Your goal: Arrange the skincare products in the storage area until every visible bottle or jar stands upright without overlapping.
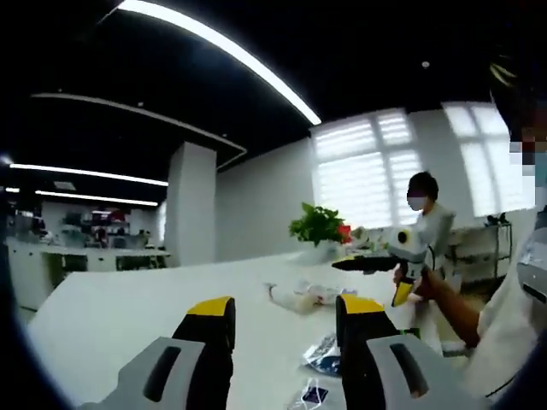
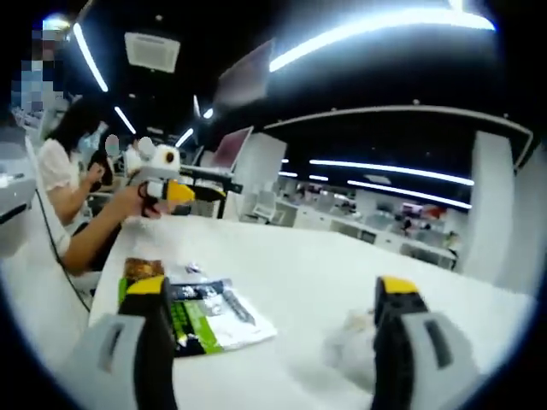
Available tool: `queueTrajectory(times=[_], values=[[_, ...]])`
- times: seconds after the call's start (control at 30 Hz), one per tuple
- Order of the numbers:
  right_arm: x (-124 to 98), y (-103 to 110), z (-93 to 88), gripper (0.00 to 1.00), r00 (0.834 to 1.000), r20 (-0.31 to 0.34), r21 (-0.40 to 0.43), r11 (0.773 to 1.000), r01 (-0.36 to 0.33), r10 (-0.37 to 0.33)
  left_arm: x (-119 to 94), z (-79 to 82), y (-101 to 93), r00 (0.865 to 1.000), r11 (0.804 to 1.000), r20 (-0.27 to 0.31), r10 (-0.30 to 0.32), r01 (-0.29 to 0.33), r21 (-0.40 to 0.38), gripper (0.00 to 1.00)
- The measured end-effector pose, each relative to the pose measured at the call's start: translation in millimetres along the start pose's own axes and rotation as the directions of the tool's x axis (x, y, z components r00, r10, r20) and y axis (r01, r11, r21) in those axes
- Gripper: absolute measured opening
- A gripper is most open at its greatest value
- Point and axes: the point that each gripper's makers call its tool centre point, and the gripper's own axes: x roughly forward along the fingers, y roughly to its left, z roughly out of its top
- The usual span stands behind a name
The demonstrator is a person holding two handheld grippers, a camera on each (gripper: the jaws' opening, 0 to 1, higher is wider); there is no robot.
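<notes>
Left gripper [image 1: 286, 329], jaws spread and empty, faces the clear-wrapped skincare packet [image 1: 301, 296] lying flat at 12 o'clock on the white table [image 1: 128, 316], its long axis crosswise.

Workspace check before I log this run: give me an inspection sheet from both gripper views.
Surface: white table, mostly bare.
Job's things: no bottle or jar told apart; flat sachets lie on the table, more packets farther off.
Clutter: crumpled clear wrap; potted plant.
Grippers: left gripper and right gripper above the table, jaws apart, holding nothing; another person's gripper held up.
Cables: nothing seen.
Surroundings: open office, ceiling light strips, blinds on windows.
</notes>
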Motion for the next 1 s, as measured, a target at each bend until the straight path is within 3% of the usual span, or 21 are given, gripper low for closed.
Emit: queueTrajectory(times=[0.17, 0.33, 0.4, 0.57, 0.63, 0.7, 0.77, 0.87, 1.0], values=[[-4, -7, 9.1, 1.00, 0.998, 0.041, 0.029, 0.999, 0.036, -0.037, -12, 38.3, -5.3, 0.989, 1.000, 0.150, 0.017, -0.015, -0.014, 0.56], [-13, -18, 15.9, 1.00, 0.993, 0.064, 0.035, 0.995, 0.093, -0.095, -20, 53.2, -11.0, 0.980, 0.999, 0.194, 0.041, -0.041, -0.005, 0.71], [-18, -22, 20.6, 0.99, 0.990, 0.075, 0.015, 0.993, 0.115, -0.116, -24, 63.8, -10.8, 0.970, 0.998, 0.236, 0.058, -0.053, -0.030, 0.76], [-41, -32, 47.0, 0.86, 0.972, 0.183, -0.057, 0.986, 0.159, -0.147, -28, 83.7, -22.4, 0.938, 0.997, 0.345, 0.043, -0.020, -0.069, 1.00], [-49, -39, 52.8, 0.87, 0.961, 0.212, -0.034, 0.982, 0.187, -0.176, -26, 79.9, -31.5, 0.941, 1.000, 0.338, -0.011, 0.009, 0.009, 1.00], [-55, -49, 50.8, 0.89, 0.952, 0.199, 0.007, 0.972, 0.236, -0.232, -22, 76.4, -30.5, 0.948, 1.000, 0.319, 0.007, -0.012, 0.014, 1.00], [-59, -58, 47.7, 0.90, 0.945, 0.170, -0.023, 0.957, 0.289, -0.281, -19, 73.2, -27.7, 0.954, 0.998, 0.300, 0.024, -0.040, 0.047, 1.00], [-69, -66, 53.6, 0.91, 0.924, 0.194, -0.022, 0.940, 0.339, -0.329, -19, 72.3, -30.5, 0.954, 0.996, 0.300, 0.007, -0.034, 0.084, 1.00], [-90, -85, 57.8, 0.86, 0.885, 0.237, 0.025, 0.914, 0.406, -0.400, -22, 76.8, -38.1, 0.941, 0.999, 0.334, -0.052, 0.051, 0.014, 1.00]])
